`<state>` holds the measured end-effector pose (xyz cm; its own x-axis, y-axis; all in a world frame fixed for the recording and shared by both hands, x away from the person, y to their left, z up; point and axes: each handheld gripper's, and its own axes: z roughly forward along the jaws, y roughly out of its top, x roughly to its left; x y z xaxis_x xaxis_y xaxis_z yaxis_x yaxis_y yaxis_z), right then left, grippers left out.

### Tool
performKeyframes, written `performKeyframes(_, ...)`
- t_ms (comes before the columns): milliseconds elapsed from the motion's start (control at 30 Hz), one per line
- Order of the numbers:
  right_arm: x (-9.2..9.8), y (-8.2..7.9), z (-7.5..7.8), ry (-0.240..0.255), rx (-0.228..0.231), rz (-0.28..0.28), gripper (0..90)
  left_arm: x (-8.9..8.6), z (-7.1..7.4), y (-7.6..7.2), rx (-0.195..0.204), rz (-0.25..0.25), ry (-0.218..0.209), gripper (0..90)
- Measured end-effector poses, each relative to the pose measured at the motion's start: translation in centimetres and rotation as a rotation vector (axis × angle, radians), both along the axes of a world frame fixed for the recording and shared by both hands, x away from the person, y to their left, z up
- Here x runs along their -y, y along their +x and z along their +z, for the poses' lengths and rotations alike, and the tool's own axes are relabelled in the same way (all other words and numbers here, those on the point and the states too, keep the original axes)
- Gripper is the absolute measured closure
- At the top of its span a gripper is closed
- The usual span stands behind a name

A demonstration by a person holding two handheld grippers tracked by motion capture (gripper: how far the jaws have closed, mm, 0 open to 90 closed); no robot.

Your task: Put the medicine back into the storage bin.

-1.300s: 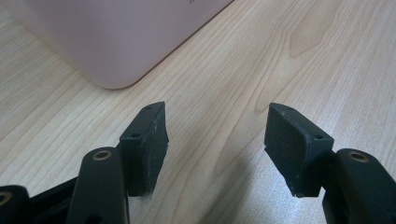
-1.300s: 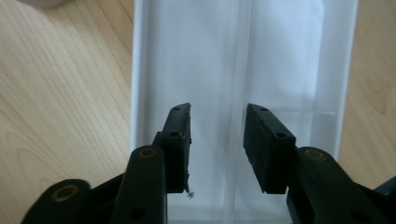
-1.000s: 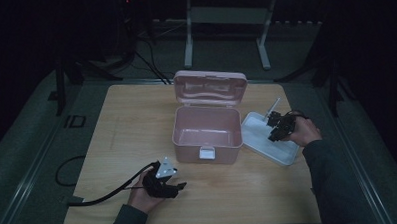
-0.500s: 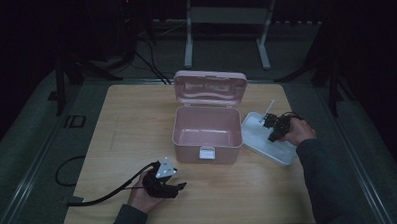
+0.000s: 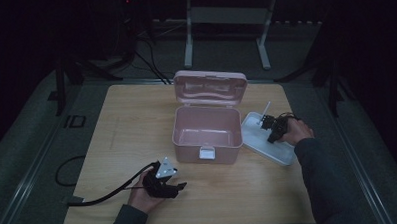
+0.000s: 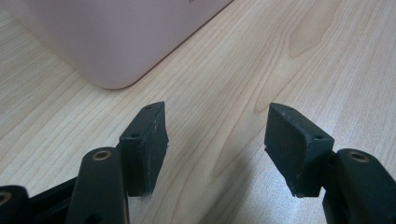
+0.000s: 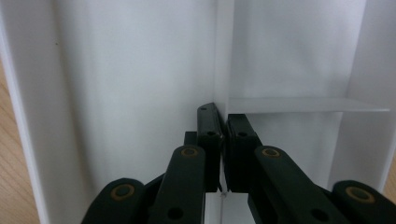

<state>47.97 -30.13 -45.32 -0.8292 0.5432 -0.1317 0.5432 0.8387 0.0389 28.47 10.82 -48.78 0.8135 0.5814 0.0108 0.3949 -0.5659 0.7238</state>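
A pink box (image 5: 207, 126) stands open in the middle of the table, its lid (image 5: 209, 86) tipped back. To its right lies a white tray (image 5: 283, 156) with compartments. My right gripper (image 5: 268, 125) reaches down into that tray. In the right gripper view its jaws have just been closing, and my right gripper (image 7: 223, 135) is shut on the thin upright partition (image 7: 224, 56) of the tray (image 7: 116, 70). My left gripper (image 5: 175, 187) rests on the table near the front edge, open with nothing between its pads (image 6: 149, 140). A corner of the pink box (image 6: 107, 37) lies just ahead of it.
The wooden table (image 5: 127, 134) has bare surface left of the box. A black cable (image 5: 104, 195) trails from the left gripper toward the table's front left corner. Metal stand legs (image 5: 189, 42) rise from the dark floor behind the table.
The right gripper has shifted a little left and down into the tray, and its jaws have closed on the partition. The left gripper has kept still.
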Motion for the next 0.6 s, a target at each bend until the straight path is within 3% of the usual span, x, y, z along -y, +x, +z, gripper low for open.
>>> performKeyframes(433,-0.12,0.00,0.05,-0.010,-0.033,0.018,87.4,0.01,-0.02,0.00,-0.001,0.000,0.001,38.7)
performKeyframes(600,0.13,-0.18,0.14,0.007,-0.037,0.022,88.5,-0.02,0.00,-0.01,0.000,0.001,0.001,38.7)
